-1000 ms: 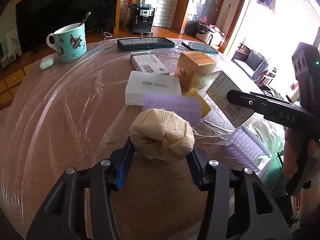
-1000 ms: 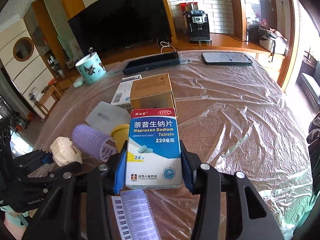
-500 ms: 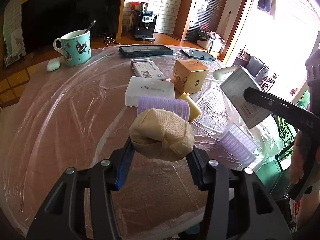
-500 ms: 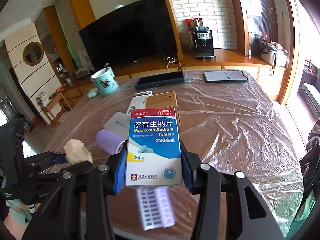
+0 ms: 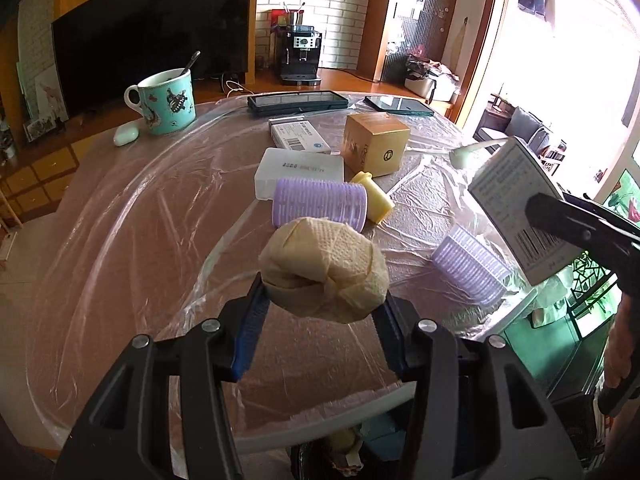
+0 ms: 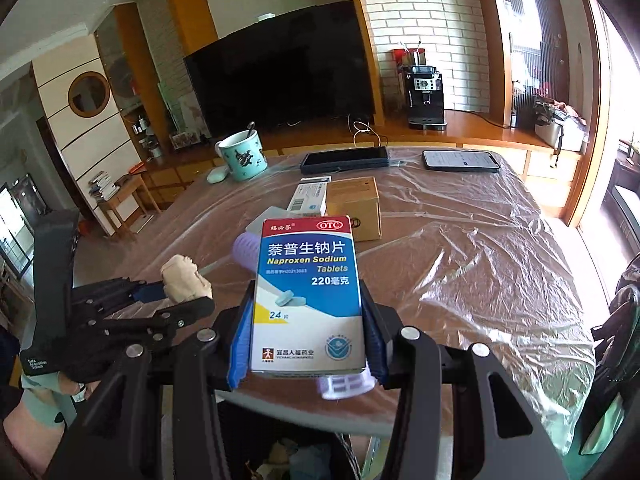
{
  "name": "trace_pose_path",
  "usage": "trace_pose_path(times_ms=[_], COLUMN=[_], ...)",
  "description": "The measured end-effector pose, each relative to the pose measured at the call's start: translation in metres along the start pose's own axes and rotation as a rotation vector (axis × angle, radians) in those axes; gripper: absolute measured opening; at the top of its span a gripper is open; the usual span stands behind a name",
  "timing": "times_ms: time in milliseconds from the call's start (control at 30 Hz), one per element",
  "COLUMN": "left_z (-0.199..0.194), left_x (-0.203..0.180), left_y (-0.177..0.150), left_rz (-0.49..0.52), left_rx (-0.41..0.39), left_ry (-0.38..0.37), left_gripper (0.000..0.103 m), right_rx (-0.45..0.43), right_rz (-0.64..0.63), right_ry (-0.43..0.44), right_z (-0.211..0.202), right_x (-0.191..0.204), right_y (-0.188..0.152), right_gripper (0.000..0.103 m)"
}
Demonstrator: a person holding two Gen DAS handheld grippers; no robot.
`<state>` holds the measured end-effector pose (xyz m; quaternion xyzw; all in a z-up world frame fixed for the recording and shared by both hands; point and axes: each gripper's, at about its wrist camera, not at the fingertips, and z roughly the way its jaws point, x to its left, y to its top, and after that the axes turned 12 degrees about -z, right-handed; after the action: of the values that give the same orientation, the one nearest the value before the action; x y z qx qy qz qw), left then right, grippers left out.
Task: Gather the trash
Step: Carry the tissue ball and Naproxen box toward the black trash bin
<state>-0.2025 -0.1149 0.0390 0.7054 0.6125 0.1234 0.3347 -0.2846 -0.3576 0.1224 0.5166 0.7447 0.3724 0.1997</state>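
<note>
Left wrist view: table, covered in clear plastic sheet, fills most of the frame. Black television stands behind it. On the table, far side: teal mug with a spoon in it, brown carton, translucent flat case. Nearer: purple hair roller lying on its side, touching a yellow cap; second purple roller near the table edge at right.

My left gripper is clamped on a crumpled paper wad, blue pads pressing both sides, wad held clear above the table.

Right wrist view: my right gripper is clamped on a naproxen tablet box, upright, printed face toward the camera, lifted off the table near its front edge. Below both grippers a dark bin opening shows scraps; contents too blurred to identify.
</note>
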Motion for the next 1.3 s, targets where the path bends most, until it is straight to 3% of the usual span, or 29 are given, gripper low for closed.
trace_pose_path(times_ms=[1300], left_z=[-0.053], left_x=[-0.014], left_y=[-0.071], left_rz=[0.052], left_rx=[0.022], left_ry=[-0.022], left_gripper=[0.051], right_rx=[0.068], right_rz=[-0.071], right_ry=[0.128], right_z=[-0.053], right_x=[0.041], right_y=[-0.071], right_gripper=[0.046])
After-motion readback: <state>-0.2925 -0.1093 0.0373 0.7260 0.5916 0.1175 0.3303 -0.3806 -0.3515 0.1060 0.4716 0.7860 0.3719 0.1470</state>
